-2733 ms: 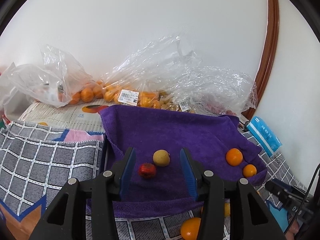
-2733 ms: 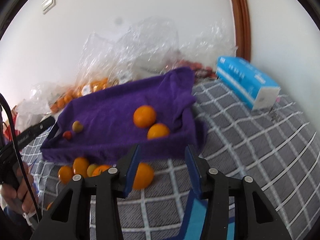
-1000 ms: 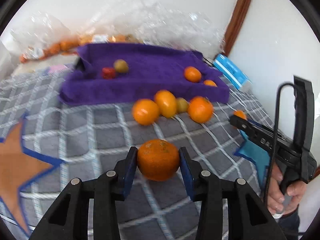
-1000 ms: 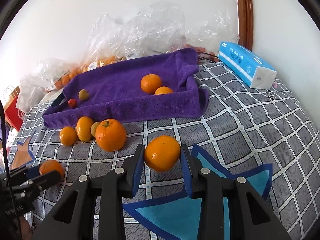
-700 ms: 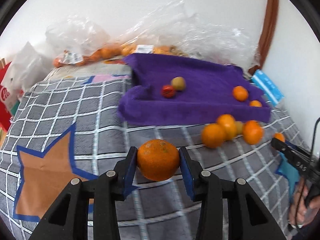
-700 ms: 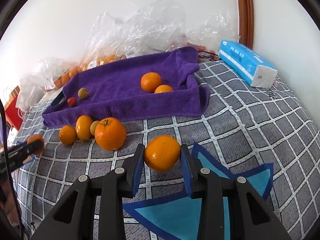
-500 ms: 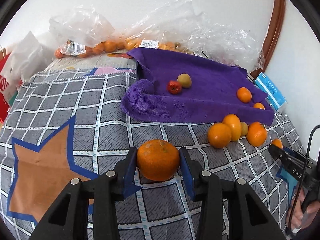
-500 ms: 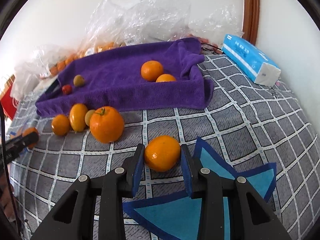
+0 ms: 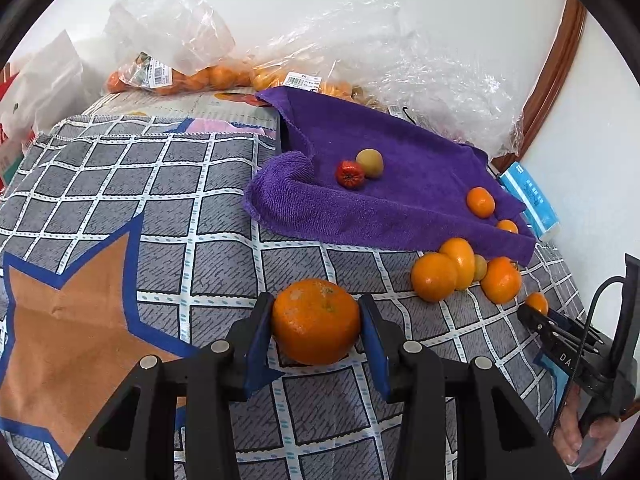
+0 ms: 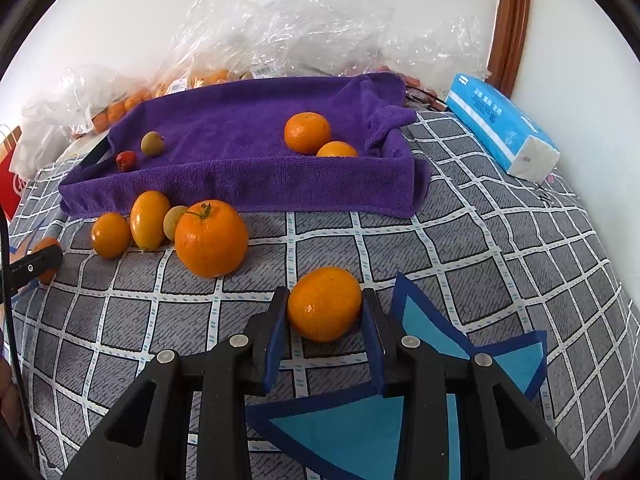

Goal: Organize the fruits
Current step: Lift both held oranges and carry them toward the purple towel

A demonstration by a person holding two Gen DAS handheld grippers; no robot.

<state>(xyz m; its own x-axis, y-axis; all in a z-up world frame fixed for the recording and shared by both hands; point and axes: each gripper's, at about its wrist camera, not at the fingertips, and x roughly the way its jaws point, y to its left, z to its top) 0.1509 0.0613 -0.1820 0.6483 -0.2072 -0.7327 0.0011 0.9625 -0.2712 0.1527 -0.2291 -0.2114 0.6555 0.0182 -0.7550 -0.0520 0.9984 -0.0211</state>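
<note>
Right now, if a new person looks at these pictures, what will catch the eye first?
Each gripper, left gripper and right gripper, is shut on an orange above the checked cloth. Behind lies a purple towel holding four small fruits, with loose oranges before its front edge.

Purple towel point(image 10: 248, 120): matt terry cloth

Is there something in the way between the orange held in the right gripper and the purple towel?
Nothing visible blocks it. From the orange to the purple towel lies bare checked cloth; the big orange sits off to the left.
</note>
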